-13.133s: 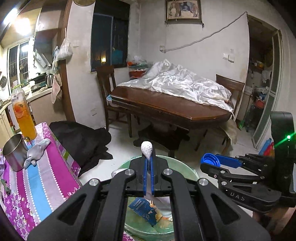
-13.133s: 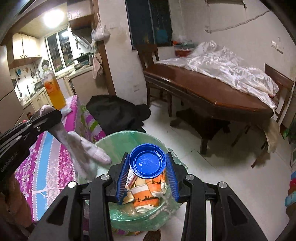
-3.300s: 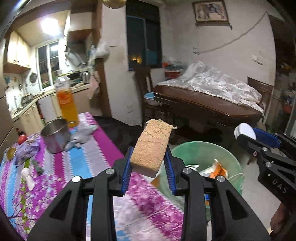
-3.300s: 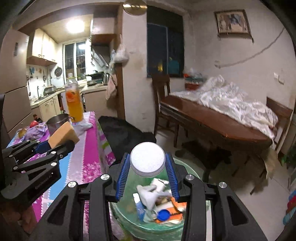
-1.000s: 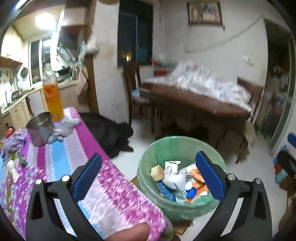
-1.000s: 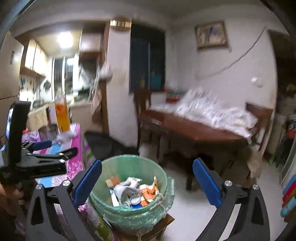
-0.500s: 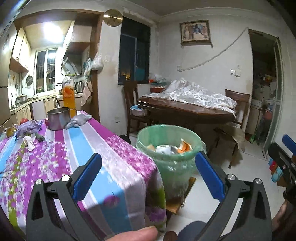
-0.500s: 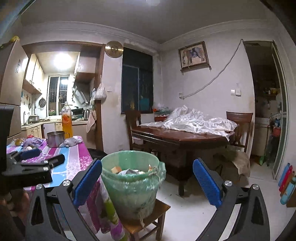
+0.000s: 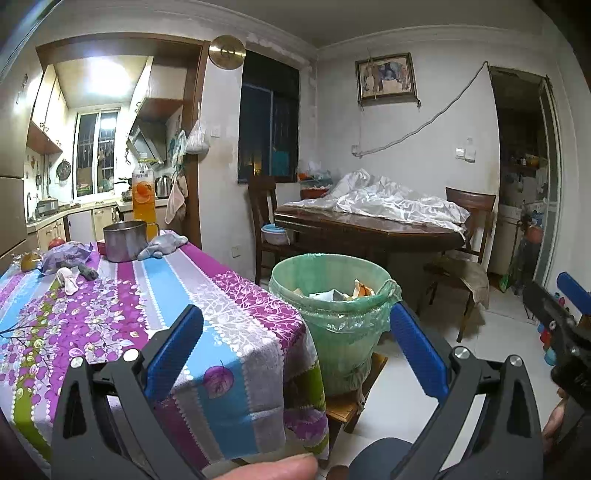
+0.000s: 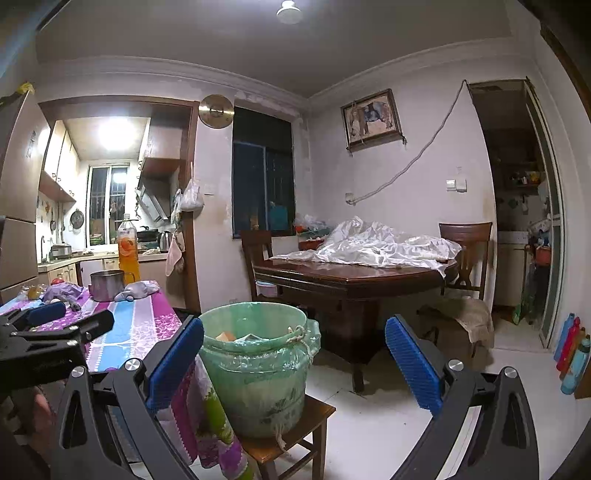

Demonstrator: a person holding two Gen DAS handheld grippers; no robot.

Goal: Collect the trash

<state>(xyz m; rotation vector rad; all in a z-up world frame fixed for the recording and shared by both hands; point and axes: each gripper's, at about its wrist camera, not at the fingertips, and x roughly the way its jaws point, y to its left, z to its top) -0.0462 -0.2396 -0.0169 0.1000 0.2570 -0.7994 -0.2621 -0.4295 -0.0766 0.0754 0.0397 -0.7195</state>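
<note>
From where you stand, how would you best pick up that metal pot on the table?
Probably by the metal pot rim: it stands upright with its mouth open. Come from above with the open left hand-held gripper, one finger inside the wall and one outside, on the near side, clear of the grey cloth and the bottle behind.

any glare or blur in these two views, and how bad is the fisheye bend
Left wrist view: kitchen ceiling light blows out white; frame sharp; door frame bows, corners dark. Right wrist view: the same light glares, ceiling lamp is bright, bin crisp, walls curve outward, edges vignetted.
</note>
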